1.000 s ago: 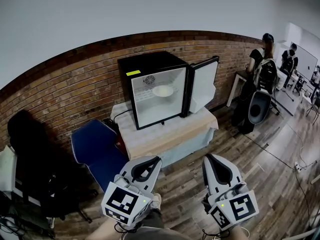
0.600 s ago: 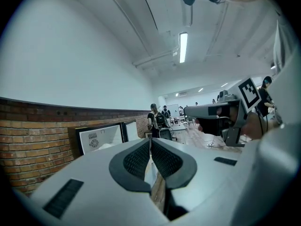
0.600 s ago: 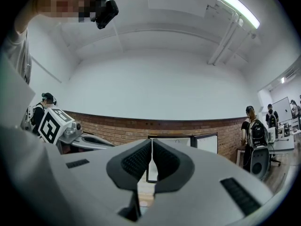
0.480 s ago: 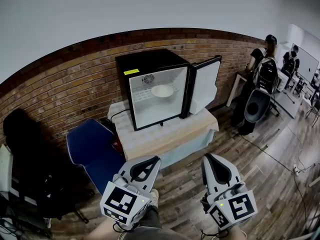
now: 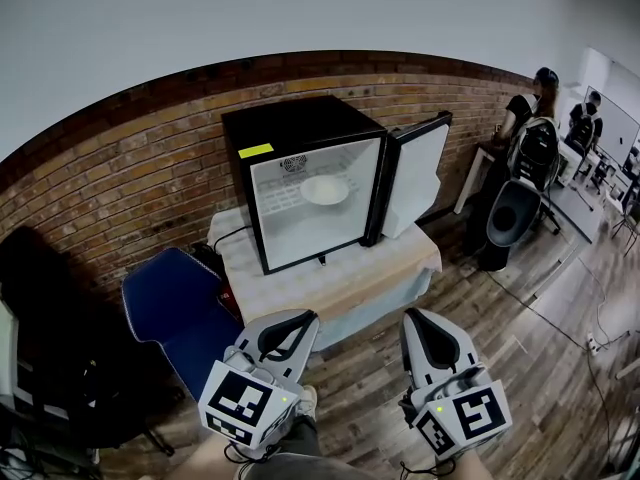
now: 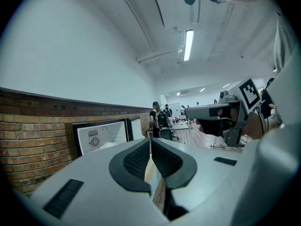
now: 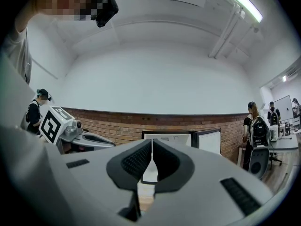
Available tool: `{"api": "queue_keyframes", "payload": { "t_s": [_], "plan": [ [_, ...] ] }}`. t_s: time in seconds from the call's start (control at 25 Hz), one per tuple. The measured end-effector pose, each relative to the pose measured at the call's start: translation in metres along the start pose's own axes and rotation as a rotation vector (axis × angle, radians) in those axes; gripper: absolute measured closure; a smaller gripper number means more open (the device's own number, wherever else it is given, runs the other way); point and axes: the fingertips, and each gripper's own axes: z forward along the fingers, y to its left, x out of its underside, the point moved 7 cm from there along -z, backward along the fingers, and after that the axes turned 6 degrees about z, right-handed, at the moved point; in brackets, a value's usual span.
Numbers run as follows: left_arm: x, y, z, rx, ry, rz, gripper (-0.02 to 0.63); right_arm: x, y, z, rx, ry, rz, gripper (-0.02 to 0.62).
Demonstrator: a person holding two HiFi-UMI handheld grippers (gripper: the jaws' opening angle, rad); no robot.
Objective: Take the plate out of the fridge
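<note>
The hands are hidden behind the grippers. The left gripper [image 5: 298, 317] and right gripper [image 5: 415, 316] point level toward the fridge [image 5: 290, 128], well apart from it, jaws pressed together and empty. The plate [image 5: 325, 189] sits on its shelf [image 5: 283, 201].

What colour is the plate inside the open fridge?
The plate is white, resting on the wire shelf. It shows best in the head view.
</note>
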Motion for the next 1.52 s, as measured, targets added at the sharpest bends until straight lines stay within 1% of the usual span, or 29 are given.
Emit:
{"api": "queue_keyframes", "payload": {
  "t_s": [0.32, 0.44, 0.6, 0.68, 0.84, 1.0, 1.16, 1.36, 1.52],
  "plan": [
    [0.011, 0.052, 0.052, 0.006, 0.02, -0.014, 0.581, 0.006, -0.031, 0.063, 0.017, 0.023, 0.045, 0.565],
    [0.015, 0.07, 0.076, 0.032, 0.032, -0.029, 0.581, 0.009, -0.044, 0.086, 0.032, 0.043, 0.053, 0.565],
    [0.019, 0.093, 0.106, 0.08, 0.025, -0.081, 0.581, 0.01, -0.061, 0.123, 0.049, 0.057, 0.062, 0.565],
    [0.023, 0.107, 0.12, 0.09, 0.033, -0.091, 0.581, 0.009, -0.067, 0.143, 0.05, 0.061, 0.064, 0.565],
    [0.027, 0.142, 0.146, 0.085, 0.041, -0.104, 0.581, 0.008, -0.078, 0.188, 0.042, 0.077, 0.063, 0.565],
    [0.029, 0.176, 0.168, 0.081, 0.038, -0.094, 0.581, 0.008, -0.087, 0.23, 0.041, 0.084, 0.069, 0.565],
    [0.033, 0.208, 0.186, 0.068, 0.022, -0.123, 0.581, 0.011, -0.091, 0.267, 0.034, 0.091, 0.074, 0.565],
    [0.036, 0.228, 0.2, 0.06, 0.007, -0.137, 0.581, 0.012, -0.097, 0.295, 0.029, 0.1, 0.072, 0.565],
    [0.041, 0.236, 0.207, 0.061, 0.008, -0.175, 0.58, 0.013, -0.105, 0.309, 0.024, 0.111, 0.07, 0.563]
  ]
}}
